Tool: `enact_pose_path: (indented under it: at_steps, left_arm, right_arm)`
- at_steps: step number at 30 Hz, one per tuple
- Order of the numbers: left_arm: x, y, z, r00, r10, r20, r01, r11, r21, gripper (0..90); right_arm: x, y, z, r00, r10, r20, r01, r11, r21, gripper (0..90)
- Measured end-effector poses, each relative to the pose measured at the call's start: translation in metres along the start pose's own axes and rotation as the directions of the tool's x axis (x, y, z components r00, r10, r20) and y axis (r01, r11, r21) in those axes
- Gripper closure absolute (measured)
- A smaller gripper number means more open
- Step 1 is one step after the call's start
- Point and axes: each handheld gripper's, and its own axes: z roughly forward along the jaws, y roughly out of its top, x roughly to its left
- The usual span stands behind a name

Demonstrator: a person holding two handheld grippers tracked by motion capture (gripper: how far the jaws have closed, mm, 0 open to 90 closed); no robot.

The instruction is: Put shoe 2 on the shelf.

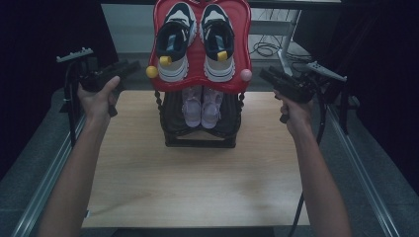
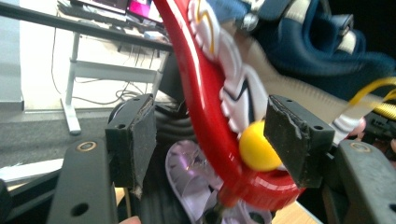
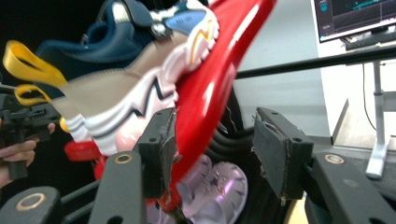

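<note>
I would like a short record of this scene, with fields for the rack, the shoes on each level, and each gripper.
rack: two-level shoe rack on the wooden table
top level: red tray, tilted toward the person
top shoes: pair of navy and white sneakers
lower level: black shelf with a pair of pale purple shoes
left gripper: jaws open, red tray edge and yellow knob between them, not pressed
right gripper: jaws open around the tray's other edge

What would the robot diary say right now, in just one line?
left claw: open, beside red glossy shoe tray | right claw: open, beside tray | navy-and-white sneakers: on tray | lilac shoes: black shelf below
</note>
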Motion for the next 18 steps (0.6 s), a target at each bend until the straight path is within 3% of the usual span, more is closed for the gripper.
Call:
enact_pose_path:
  at_steps: [10,18]
  left_arm:
    - [0.01,-0.023,0.003,0.9998,0.002,-0.021,-0.002,0.9994,0.035,35.2]
    - [0.009,-0.021,0.001,0.9992,0.017,-0.037,-0.016,0.999,0.043,35.3]
  right_arm:
    - [-0.014,-0.023,-0.003,0.9994,0.007,0.034,-0.009,0.998,0.058,48.4]
    - [-0.015,-0.021,-0.002,0.9991,-0.001,0.042,-0.001,0.998,0.064,48.4]
